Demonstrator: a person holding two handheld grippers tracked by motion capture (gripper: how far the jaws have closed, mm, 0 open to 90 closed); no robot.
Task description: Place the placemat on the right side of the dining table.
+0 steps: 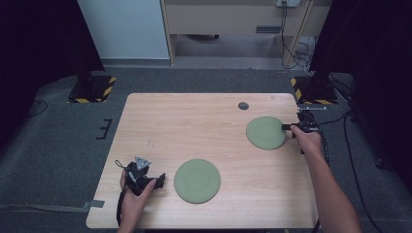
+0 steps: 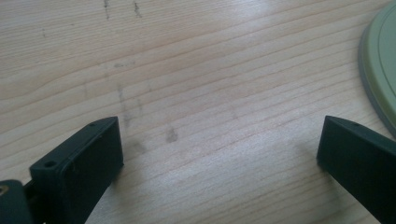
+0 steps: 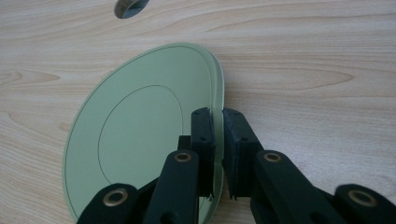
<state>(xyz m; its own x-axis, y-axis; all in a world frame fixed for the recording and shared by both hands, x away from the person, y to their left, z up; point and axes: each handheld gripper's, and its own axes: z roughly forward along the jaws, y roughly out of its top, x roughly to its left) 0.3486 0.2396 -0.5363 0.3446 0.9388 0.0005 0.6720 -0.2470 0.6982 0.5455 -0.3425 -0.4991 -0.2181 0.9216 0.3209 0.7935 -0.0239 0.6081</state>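
Nearest to the high camera is the near edge of the big rectangular table of pale wood [image 1: 233, 204], rounded at its corners, with the person's two forearms coming up over it. It stands on grey carpet [image 1: 58, 145], and black stands on yellow-and-black striped bases sit on the floor beyond its far corners.

Two flat round plates of sage green lie on the wood, well apart. One plate [image 1: 197, 180] rests near the front edge, a little left of centre (its rim also curves into the right side of the left gripper view). The other round green plate [image 1: 265, 132] lies toward the far right of the table.

That far plate is the one being handled: the right gripper [image 3: 217, 154] is pinching its rim, one black pad on the top face and one underneath, pressed tight on the thin edge. In the right gripper view the plate looks slightly raised on the held side.

Just left of the near plate, the left gripper [image 2: 219, 154] hangs low over bare wood with its jaws spread wide and nothing between them.

Smallest of all, a round dark grommet hole [image 1: 243, 106] sits in the tabletop near the far edge.
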